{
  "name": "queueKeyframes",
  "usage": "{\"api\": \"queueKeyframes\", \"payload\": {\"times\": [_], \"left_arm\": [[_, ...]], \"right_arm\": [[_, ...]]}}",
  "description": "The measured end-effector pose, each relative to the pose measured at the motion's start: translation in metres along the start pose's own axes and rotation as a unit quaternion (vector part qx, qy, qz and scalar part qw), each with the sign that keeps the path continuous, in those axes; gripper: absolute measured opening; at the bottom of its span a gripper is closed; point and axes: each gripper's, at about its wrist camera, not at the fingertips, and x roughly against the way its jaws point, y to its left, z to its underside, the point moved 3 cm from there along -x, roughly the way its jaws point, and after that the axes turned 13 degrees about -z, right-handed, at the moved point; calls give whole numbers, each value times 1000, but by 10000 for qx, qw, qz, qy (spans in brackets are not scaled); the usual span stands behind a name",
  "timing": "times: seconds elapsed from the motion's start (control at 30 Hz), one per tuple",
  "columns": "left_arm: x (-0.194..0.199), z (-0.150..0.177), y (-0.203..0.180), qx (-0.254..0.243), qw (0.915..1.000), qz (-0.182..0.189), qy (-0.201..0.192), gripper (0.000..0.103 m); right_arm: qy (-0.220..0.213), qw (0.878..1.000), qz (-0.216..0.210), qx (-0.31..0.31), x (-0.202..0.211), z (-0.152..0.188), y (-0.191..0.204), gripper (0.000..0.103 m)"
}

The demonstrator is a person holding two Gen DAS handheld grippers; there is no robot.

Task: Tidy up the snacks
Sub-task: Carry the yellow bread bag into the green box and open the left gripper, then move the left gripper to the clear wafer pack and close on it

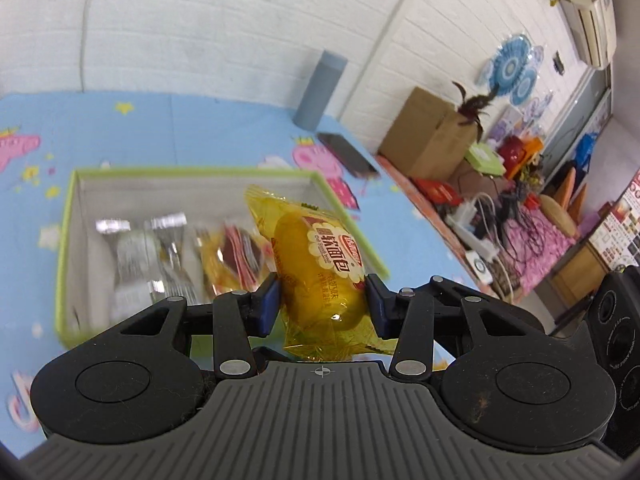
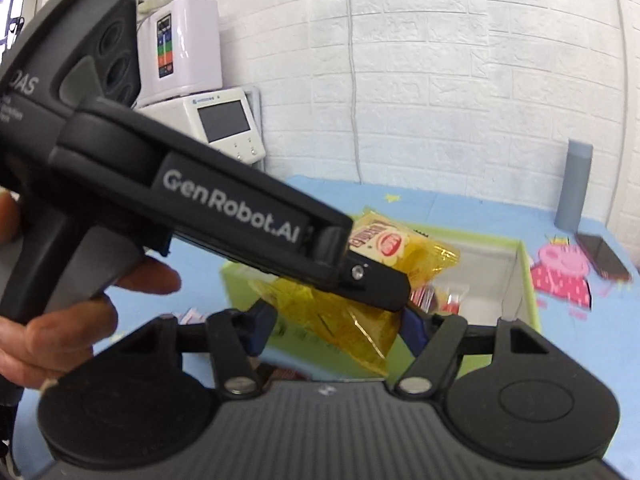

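My left gripper [image 1: 322,284] is shut on a yellow bread packet [image 1: 320,256] and holds it upright above the near right corner of a green-rimmed white box [image 1: 192,172]. Silver and red snack wrappers [image 1: 168,256] lie inside the box. In the right wrist view that gripper [image 2: 390,292] crosses in front with its labelled packet [image 2: 384,240] sticking out past its finger. Below it, my right gripper [image 2: 338,322] is shut on a second yellow packet [image 2: 352,324], over the box's near edge [image 2: 528,280].
The box sits on a blue cartoon mat [image 1: 180,128]. Behind it stand a grey cylinder [image 1: 320,88] and a dark phone [image 1: 348,154]. A cardboard box [image 1: 428,132] and cluttered goods lie to the right. White appliances [image 2: 180,40] stand at the wall; a person's hand [image 2: 60,320] grips the left handle.
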Motion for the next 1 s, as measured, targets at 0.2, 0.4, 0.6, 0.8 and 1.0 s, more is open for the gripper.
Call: {"api": "queueKeyframes", "payload": {"times": [0.2,0.4,0.6,0.8,1.0], "left_arm": [[-47,-37,33,135,9995,-260,117,29],[-98,-30,57,211,9976,-412,508,29],[-95,-22,60,247,9980,-476,347,64],[-24,-19,38,169,9989,-372,-243,76],[39,46,6,-21,9993,-16,-384,76]], "right_arm": [[276,9994,-188,-22,-57,-33,-45,73],[663,9972,-278,-188,-108,-18,-72,78],[770,9963,-228,-315,-117,-7,-82,93],[118,9994,-162,-294,-41,-12,-62,93],[-381,9977,-14,-562,54,31,-19,93]]}}
